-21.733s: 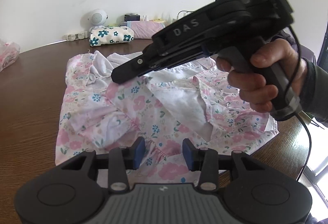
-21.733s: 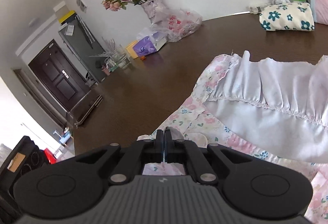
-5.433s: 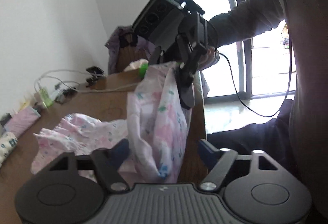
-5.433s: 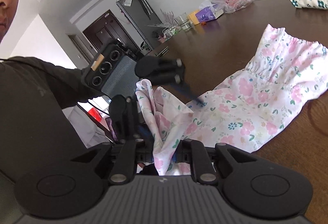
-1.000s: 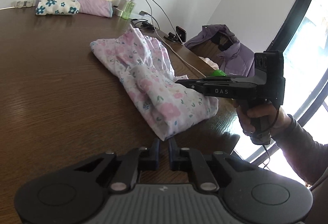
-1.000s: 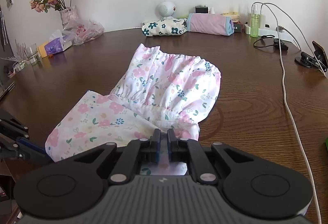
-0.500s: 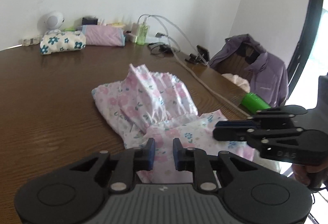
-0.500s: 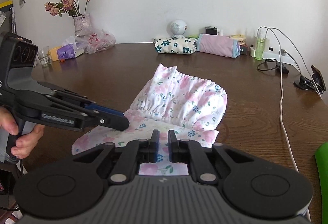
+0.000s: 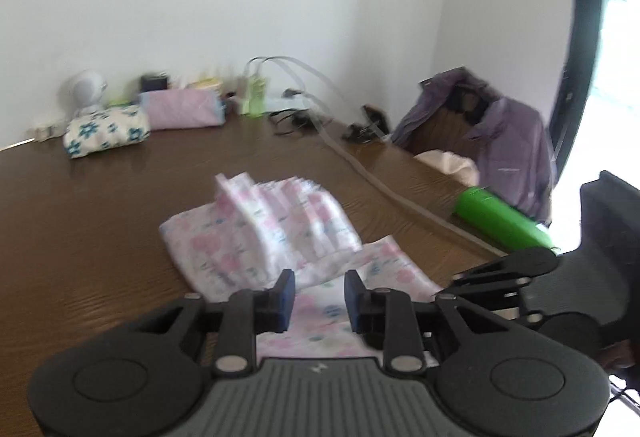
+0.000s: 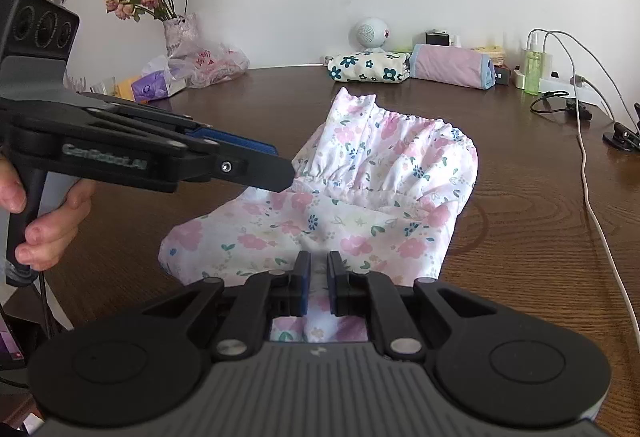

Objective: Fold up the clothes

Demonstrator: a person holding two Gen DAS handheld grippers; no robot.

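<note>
You are opening your left claw (image 9: pixel 319 291) above the floral dress (image 10: pixel 360 193) on the bench (image 10: pixel 540 205), nothing pinched, while your right claw (image 10: pixel 318 277) is sitting nearly closed over its hem.

The left gripper (image 9: pixel 319 291) is pointing forward and downward with its jaws opening, the blue pads pressing on nothing, while a bare hand (image 10: pixel 44 213) is wrapping its fingers around the pistol grip. The right gripper (image 10: pixel 318 279) is angling downward too, its jaws drawn nearly together (only a narrow slit showing between the pads).
</note>
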